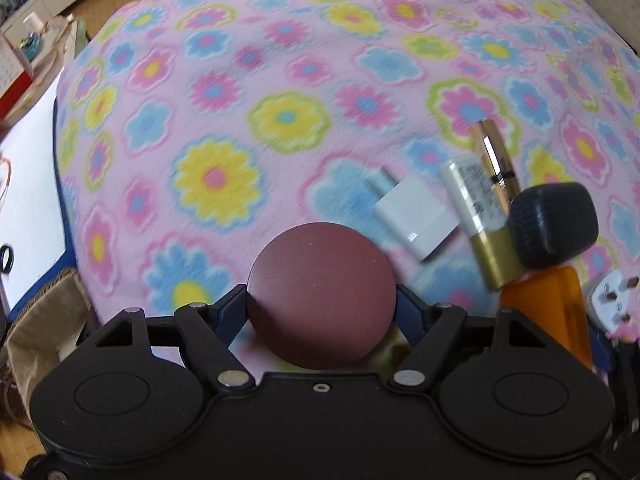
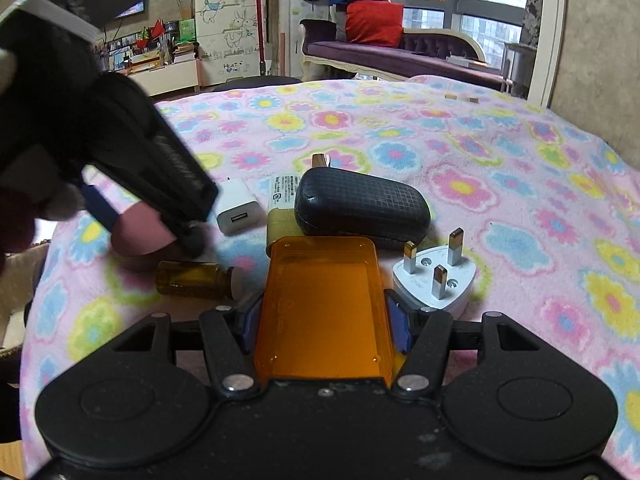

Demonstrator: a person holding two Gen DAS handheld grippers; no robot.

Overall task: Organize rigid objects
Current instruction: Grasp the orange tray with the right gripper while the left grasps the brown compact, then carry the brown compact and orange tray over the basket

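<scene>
Both grippers are loaded: left gripper (image 1: 321, 300) clamps the disc (image 1: 321, 296); right gripper (image 2: 322, 316) clamps the orange box (image 2: 322, 304); next, I judge, setting each beside the pile.

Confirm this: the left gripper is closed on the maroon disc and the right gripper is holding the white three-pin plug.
Not quite. The right gripper holds the orange translucent box; the white three-pin plug lies on the blanket beside it, as the right wrist view shows. The left gripper is indeed closed on the maroon disc.
</scene>
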